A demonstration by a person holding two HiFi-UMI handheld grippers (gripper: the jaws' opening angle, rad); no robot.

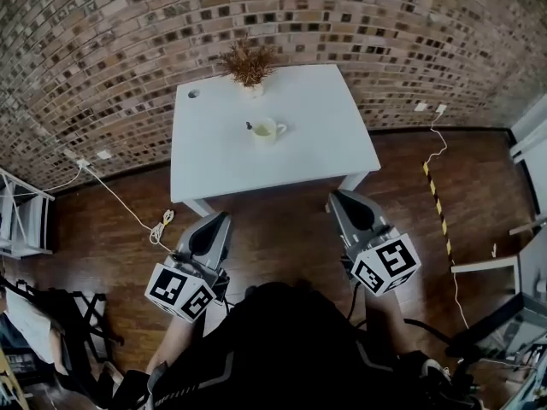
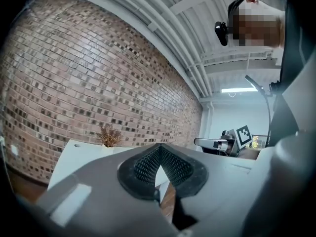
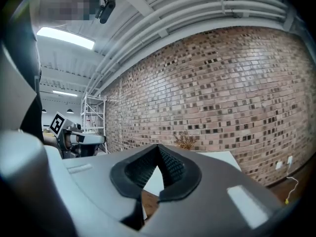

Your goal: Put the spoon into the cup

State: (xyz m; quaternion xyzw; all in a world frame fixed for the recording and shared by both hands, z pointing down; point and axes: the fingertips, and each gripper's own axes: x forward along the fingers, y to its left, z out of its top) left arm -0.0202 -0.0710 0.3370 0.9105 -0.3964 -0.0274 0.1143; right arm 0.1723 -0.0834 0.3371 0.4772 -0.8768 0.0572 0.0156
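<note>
A pale yellow-green cup [image 1: 267, 130] stands near the middle of the white table [image 1: 325, 148], and a spoon [image 1: 252, 127] juts from its left rim. My left gripper [image 1: 220, 222] hangs over the wooden floor short of the table's near edge, jaws shut on nothing. To its right my right gripper [image 1: 339, 200] is held the same way, shut and empty. In the left gripper view the closed pads [image 2: 160, 159] point level at the table [image 2: 79, 154]. The right gripper view shows its closed pads [image 3: 159, 163] before the table [image 3: 217, 158].
A dried plant in a small pot [image 1: 249, 65] stands at the table's far edge, seen too as the plant [image 2: 109, 136] and the plant [image 3: 185, 141]. A white cable [image 1: 128, 214] lies on the floor at left, yellow-black tape [image 1: 438, 207] at right. Brick wall behind.
</note>
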